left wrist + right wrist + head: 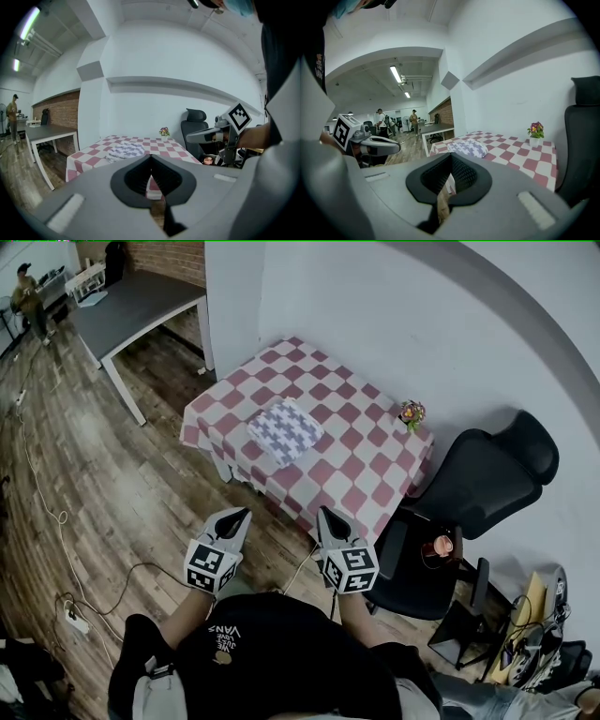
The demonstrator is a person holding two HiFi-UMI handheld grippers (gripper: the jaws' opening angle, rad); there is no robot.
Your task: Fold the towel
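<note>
A folded white towel with a grey-blue check pattern (285, 430) lies in the middle of the red-and-white checked tablecloth (361, 474). The towel also shows in the left gripper view (124, 150) and in the right gripper view (468, 147), beyond the jaws. My left gripper (241, 515) and right gripper (325, 515) are held side by side short of the table's near edge, well back from the towel. Both are shut with nothing between the jaws. Each gripper shows in the other's view, the right gripper (190, 137) and the left gripper (396, 146).
A small pot of flowers (411, 414) stands at the table's right corner. A black office chair (478, 484) sits right of the table, with a red cup (442, 546) near it. A grey desk (131, 306) stands at the back left; cables (56, 521) run over the wooden floor.
</note>
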